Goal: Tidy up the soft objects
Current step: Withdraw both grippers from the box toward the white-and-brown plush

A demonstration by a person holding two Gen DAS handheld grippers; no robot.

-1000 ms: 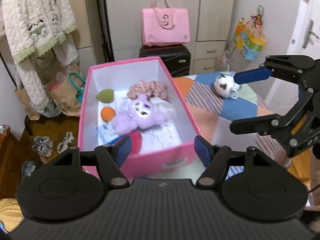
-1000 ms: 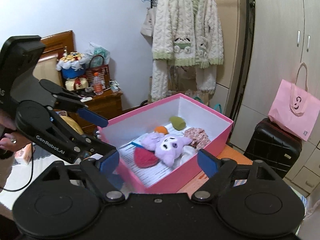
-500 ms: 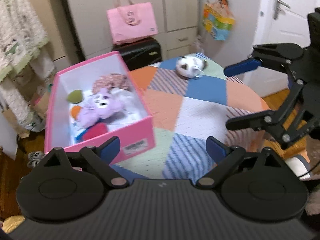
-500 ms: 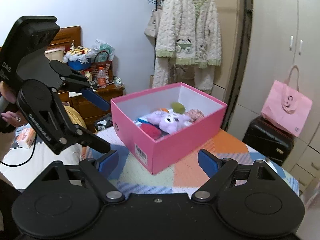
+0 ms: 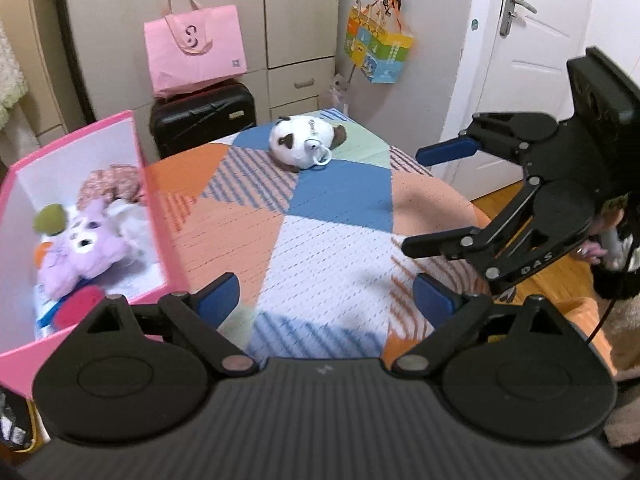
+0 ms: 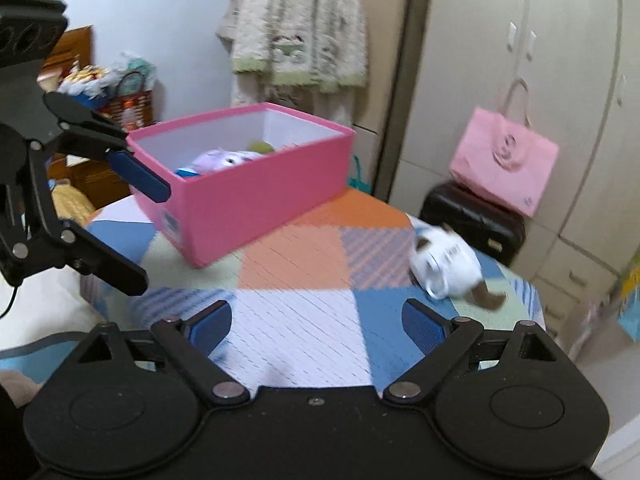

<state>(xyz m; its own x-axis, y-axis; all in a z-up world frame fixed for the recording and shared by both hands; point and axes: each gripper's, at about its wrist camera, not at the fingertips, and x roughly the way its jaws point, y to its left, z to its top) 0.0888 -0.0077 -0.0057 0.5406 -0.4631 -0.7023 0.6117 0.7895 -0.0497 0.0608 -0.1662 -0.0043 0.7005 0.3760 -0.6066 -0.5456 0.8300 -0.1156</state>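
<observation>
Swinging away from the pink cardboard box of plush toys, both tongs, left and right, have just opened wide, empty; white-and-brown plush panda lies ahead on the patchwork surface, likely next pick.

On the table, the box is set at the left with plush toys inside, while the panda plush lies well apart toward the far edge.

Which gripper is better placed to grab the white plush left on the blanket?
Probably the right gripper: open and empty, with the white plush close ahead. From the left gripper the plush lies farther off.
</observation>
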